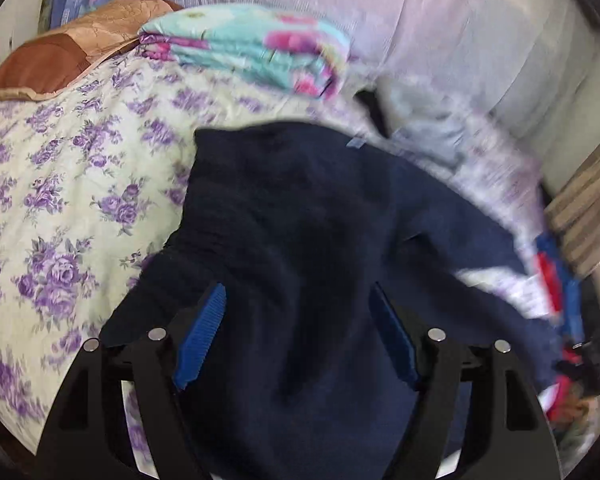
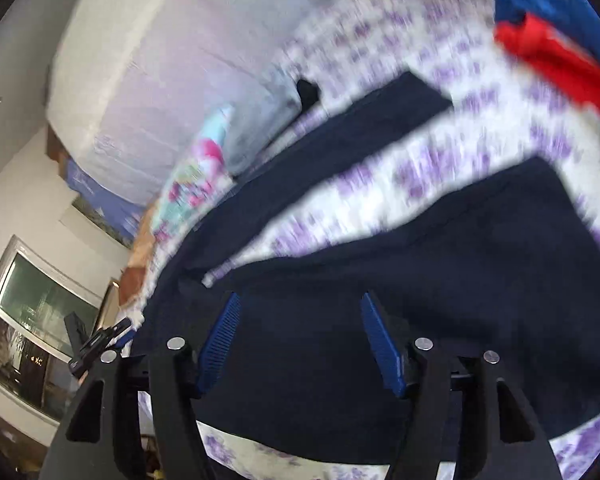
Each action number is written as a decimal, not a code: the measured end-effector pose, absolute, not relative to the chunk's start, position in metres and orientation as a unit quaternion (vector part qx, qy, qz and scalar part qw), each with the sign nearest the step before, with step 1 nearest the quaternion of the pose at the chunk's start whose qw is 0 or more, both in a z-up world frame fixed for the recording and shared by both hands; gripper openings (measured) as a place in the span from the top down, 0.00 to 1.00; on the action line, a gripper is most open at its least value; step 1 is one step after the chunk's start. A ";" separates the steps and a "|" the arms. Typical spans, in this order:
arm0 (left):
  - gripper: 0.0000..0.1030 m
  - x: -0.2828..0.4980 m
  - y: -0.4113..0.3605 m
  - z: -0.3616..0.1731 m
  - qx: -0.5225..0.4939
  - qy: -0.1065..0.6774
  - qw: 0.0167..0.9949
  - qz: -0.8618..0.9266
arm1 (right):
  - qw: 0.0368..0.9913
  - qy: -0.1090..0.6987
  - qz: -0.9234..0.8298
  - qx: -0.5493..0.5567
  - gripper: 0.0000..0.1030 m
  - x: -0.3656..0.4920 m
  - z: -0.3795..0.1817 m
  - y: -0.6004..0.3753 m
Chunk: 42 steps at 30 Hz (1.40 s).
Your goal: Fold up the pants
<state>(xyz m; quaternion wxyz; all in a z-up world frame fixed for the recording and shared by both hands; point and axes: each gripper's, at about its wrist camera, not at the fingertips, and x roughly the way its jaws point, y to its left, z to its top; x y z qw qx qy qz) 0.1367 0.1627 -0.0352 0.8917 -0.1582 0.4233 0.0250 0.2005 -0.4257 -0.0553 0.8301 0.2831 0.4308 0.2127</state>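
Pants of dark navy are seen spread on the floral bedsheet, directly beneath and ahead of the left tool, whose blue pads stand apart with nothing pinched between them. A folded floral blanket lies farther ahead.

In the right wrist view, the right tool is likewise held open and empty above the pants; two legs are seen splayed ahead of it, with bedsheet showing between them. A red and blue garment lies far ahead to the right.

The garment is judged laid out but not yet folded. One leg's edge probably needs gripping and carrying across onto the other.
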 end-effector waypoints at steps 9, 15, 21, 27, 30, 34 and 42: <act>0.25 0.158 0.205 -0.004 -0.186 0.395 0.899 0.039 | 0.841 0.418 0.182 0.291 0.44 0.238 -0.025 -0.472; 0.25 0.236 0.254 -0.002 -0.236 0.419 0.875 0.056 | 0.847 0.393 0.164 0.318 0.44 0.361 -0.002 -0.504; 0.27 0.287 0.290 -0.036 -0.283 0.452 0.843 0.066 | 0.823 0.422 0.130 0.357 0.44 0.470 -0.032 -0.532; 0.24 0.331 0.291 -0.068 -0.286 0.480 0.829 0.017 | 0.801 0.466 0.126 0.354 0.44 0.538 -0.073 -0.528; 0.15 0.345 0.285 -0.073 -0.278 0.483 0.830 -0.009 | 0.800 0.465 0.142 0.352 0.43 0.550 -0.081 -0.524; 0.13 0.363 0.283 -0.075 -0.272 0.490 0.828 -0.019 | 0.797 0.468 0.161 0.346 0.47 0.556 -0.082 -0.519; 0.36 0.359 0.290 -0.072 -0.282 0.483 0.829 -0.004 | 0.816 0.461 0.167 0.305 0.88 0.543 -0.077 -0.500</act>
